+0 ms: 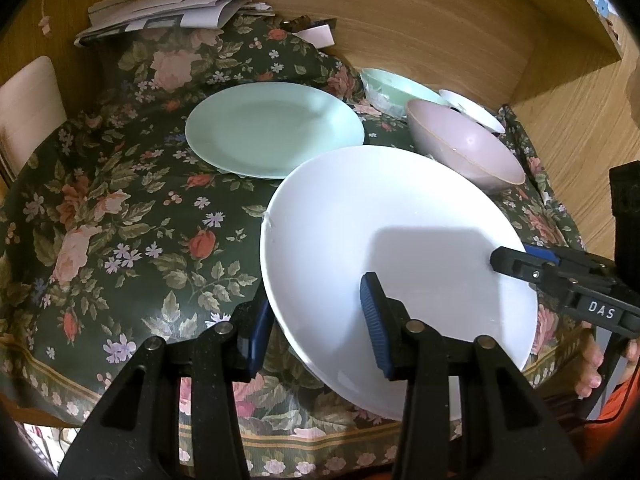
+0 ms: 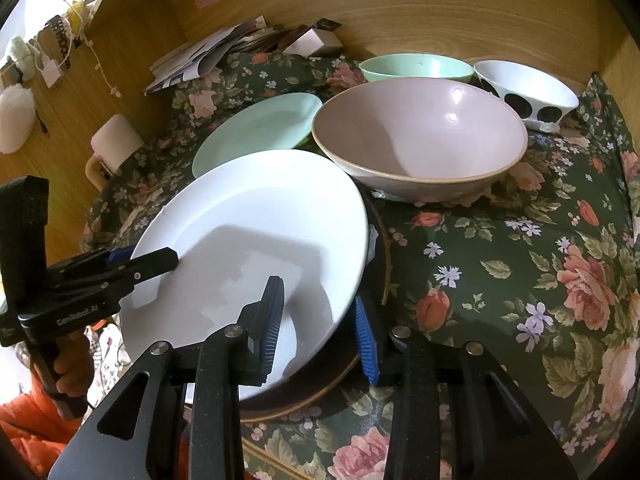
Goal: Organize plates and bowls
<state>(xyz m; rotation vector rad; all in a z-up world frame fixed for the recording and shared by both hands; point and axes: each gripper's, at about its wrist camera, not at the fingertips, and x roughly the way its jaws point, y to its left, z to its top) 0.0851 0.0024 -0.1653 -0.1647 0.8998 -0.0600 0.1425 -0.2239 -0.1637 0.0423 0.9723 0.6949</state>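
The bench (image 1: 100, 208) carries one dark floral cloth (image 2: 500, 248) over its whole top, and on it I count three plates and three bowls. The largest piece is the white plate (image 1: 360, 220), tilted up off the cloth near the front edge, with each gripper clamped on its rim: the left gripper (image 1: 316, 320) pinches its left edge, one pad above and one beneath, and the right gripper (image 2: 320, 324) pinches its right edge likewise. Under it lies one dark brown plate (image 2: 320, 388), mostly hidden, only a curved rim showing in the right wrist view. One mint plate (image 1: 272, 128) lies flat behind, its near edge covered by the white plate. The pink bowl (image 2: 420, 136) stands just beside both plates; behind it stand one mint bowl (image 2: 416, 66) and one white bowl with black dots (image 2: 528, 96), partly hidden. One pile of papers (image 1: 168, 12) lies at the back, its print too small to read.
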